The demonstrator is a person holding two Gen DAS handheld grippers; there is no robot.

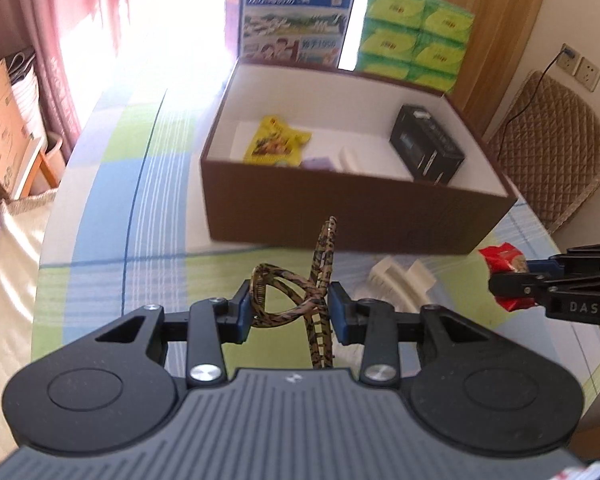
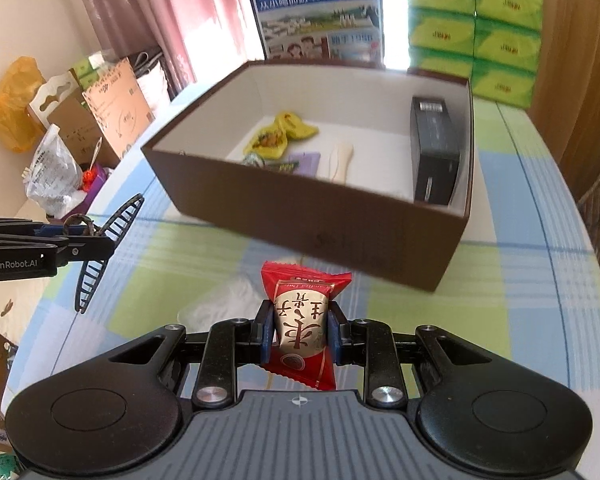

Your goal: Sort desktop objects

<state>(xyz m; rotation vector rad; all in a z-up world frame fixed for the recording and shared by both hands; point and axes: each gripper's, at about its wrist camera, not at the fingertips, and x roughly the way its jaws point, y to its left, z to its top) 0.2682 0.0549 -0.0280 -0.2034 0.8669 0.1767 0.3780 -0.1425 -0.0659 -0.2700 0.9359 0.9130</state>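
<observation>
Checked tablecloth (image 2: 500, 208) | left tongs (image 1: 291, 312) pinch leopard-print hair clip (image 1: 300, 300) | right tongs (image 2: 300, 332) pinch red snack packet (image 2: 300, 320)

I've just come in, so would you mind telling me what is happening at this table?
A person is tidying the table with two handheld grippers. The left gripper is shut on a leopard-print hair clip, and the right gripper is shut on a red snack packet. Both are held above the tablecloth in front of the open brown box, which already holds a yellow packet and a black box. A white hair clip lies on the table.
</observation>
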